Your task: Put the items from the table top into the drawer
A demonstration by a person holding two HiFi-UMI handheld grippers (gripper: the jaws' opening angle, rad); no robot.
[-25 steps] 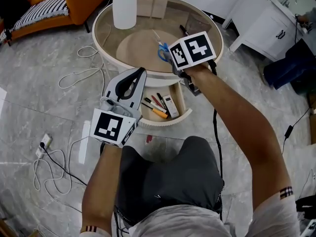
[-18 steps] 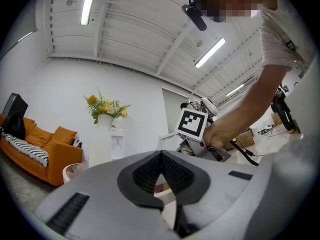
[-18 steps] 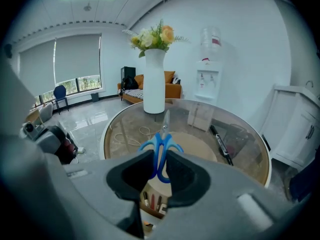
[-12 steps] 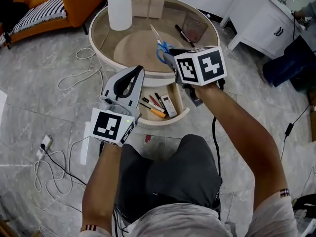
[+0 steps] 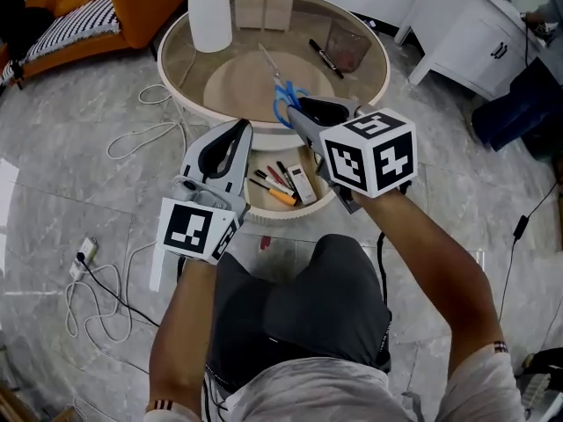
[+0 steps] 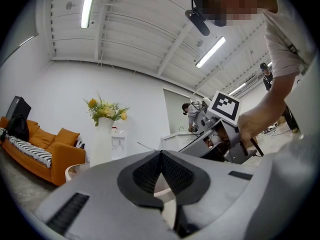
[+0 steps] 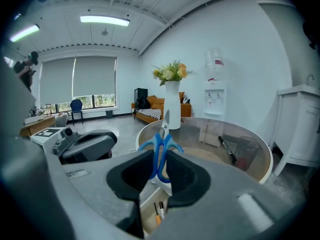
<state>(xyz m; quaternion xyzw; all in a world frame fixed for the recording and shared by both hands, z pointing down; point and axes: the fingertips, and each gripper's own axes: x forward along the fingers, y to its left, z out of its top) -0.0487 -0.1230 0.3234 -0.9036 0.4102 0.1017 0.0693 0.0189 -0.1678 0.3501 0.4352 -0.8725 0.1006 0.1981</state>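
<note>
The blue-handled scissors (image 5: pixel 282 99) are hanging in the air above the near edge of the round glass worktop (image 5: pixel 186 67), blades pointing away toward its middle. The right gripper (image 5: pixel 297 109) is gripping them by the handle loops, its jaws pressing on the blue plastic from both sides (the blades are sticking out free beyond the tips). Just below, the curved drawer (image 5: pixel 308 211) is standing open, with pens (image 5: pixel 270 181), an orange marker (image 5: pixel 282 200) and a small white box (image 5: pixel 302 185) lying in it. The left gripper (image 5: pixel 243 127) is hovering at the drawer's left, jaws closed together on nothing. Farther back on the worktop, a black marker (image 5: pixel 324 58), a clear container (image 5: pixel 348 42) and a white vase (image 5: pixel 209 11) are sitting.
</note>
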